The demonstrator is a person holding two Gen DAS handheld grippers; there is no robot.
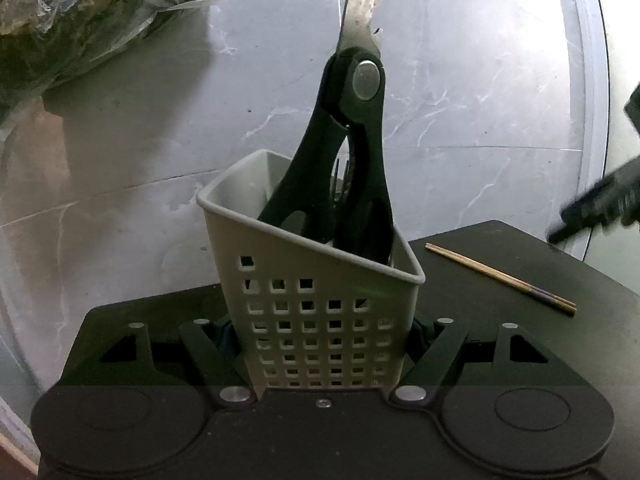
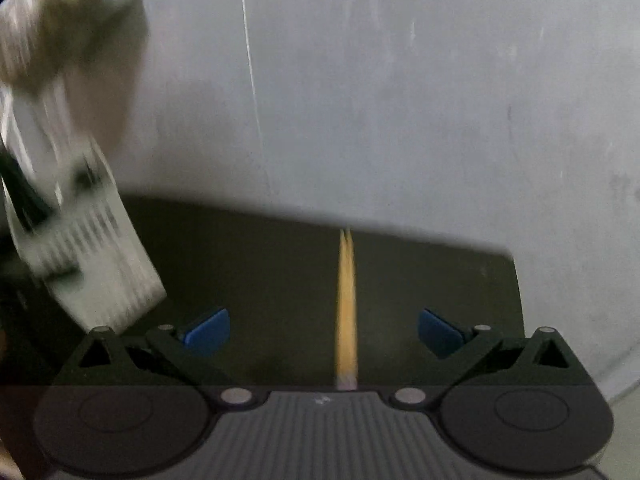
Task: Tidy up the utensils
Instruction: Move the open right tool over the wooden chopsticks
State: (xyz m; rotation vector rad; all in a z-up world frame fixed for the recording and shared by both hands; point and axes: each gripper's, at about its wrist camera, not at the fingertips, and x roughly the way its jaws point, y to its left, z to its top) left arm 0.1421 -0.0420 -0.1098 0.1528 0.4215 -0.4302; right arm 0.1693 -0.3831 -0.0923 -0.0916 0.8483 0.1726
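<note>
My left gripper (image 1: 324, 332) is shut on a white perforated utensil caddy (image 1: 316, 300) and holds it upright on the black surface. Black-handled scissors (image 1: 348, 152) stand in the caddy, blades up, with a fork partly hidden behind them. A pair of wooden chopsticks (image 1: 500, 278) lies on the black surface to the right of the caddy. In the right wrist view my right gripper (image 2: 324, 330) is open, its blue pads (image 2: 208, 330) on either side of the chopsticks (image 2: 346, 312). The caddy (image 2: 80, 248) shows blurred at the left.
A black mat or board (image 1: 500, 320) lies on a grey marble-like floor (image 1: 460, 100). A clear plastic bag of dried greens (image 1: 80, 16) sits at the far left. The right gripper (image 1: 600, 204) shows blurred at the right edge.
</note>
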